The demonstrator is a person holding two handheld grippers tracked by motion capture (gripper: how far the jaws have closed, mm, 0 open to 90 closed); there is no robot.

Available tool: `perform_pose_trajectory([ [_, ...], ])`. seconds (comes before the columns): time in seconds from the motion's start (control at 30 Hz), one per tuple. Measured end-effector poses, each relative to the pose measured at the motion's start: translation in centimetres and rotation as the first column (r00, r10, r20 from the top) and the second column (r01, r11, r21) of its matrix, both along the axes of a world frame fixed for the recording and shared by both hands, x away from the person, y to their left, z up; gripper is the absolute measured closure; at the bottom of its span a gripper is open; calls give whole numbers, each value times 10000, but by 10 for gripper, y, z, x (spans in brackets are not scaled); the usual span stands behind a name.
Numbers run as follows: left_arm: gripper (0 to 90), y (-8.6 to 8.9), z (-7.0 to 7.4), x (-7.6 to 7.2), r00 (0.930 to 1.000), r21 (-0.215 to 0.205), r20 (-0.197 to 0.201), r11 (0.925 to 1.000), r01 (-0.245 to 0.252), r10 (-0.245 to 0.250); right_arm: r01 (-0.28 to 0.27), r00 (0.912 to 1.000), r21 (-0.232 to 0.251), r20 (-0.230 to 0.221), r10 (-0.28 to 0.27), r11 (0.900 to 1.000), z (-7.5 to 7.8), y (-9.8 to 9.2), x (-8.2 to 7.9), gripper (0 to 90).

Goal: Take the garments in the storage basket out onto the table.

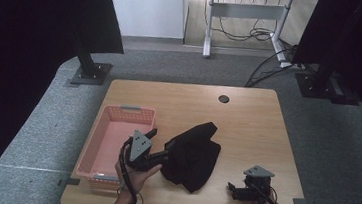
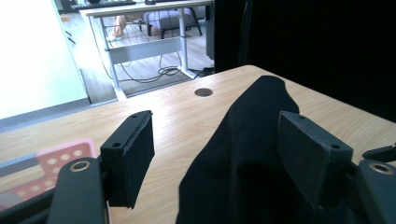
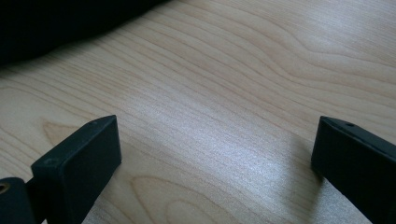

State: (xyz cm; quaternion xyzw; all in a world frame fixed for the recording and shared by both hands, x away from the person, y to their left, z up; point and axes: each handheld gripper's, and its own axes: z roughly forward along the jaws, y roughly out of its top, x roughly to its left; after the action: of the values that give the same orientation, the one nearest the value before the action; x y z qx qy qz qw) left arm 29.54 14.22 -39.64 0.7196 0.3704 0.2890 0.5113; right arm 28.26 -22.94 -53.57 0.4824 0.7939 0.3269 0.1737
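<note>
Item one: black cloth (image 1: pixel 194 155), crumpled in a heap on the bench (image 1: pixel 247 118), a little toward the near edge from the middle. In my left gripper view the cloth (image 2: pixel 243 158) rises as a dark fold between the jaws and drapes in front of the right-hand pad; I cannot tell whether it touches that pad.

Item two: my left hand-held gripper (image 1: pixel 158 145), at the cloth's left side, between it and the basket. Its jaws stand wide apart and clamp nothing; the left-hand pad (image 2: pixel 133 156) has bare wood beside it.

Item three: my right hand-held gripper (image 1: pixel 232 190), near the bench's near right corner, apart from the cloth. Its jaws are spread wide over bare wood, nothing between them, with the cloth's (image 3: pixel 56 23) edge at the top left of the right gripper view.

Item four: pink basket (image 1: pixel 95 144), perforated walls, along the bench's left edge.

Item five: round cable hole (image 1: pixel 224 99), near the far edge.
</note>
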Motion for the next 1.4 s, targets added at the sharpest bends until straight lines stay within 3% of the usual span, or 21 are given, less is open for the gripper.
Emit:
perform_pose_trajectory([
  [0.7, 288, 36, 0, -6, 9989, 352, -86, 9983, -462, 465, 2, 10000, 4, -1, -2, 10000, 0, 0, 0, 10],
  [1.4, 287, 82, -16, -15, 9910, 656, -490, 9905, -1211, 1244, 20, 10000, 1, -1, -20, 10000, 0, 0, 0, 10],
])
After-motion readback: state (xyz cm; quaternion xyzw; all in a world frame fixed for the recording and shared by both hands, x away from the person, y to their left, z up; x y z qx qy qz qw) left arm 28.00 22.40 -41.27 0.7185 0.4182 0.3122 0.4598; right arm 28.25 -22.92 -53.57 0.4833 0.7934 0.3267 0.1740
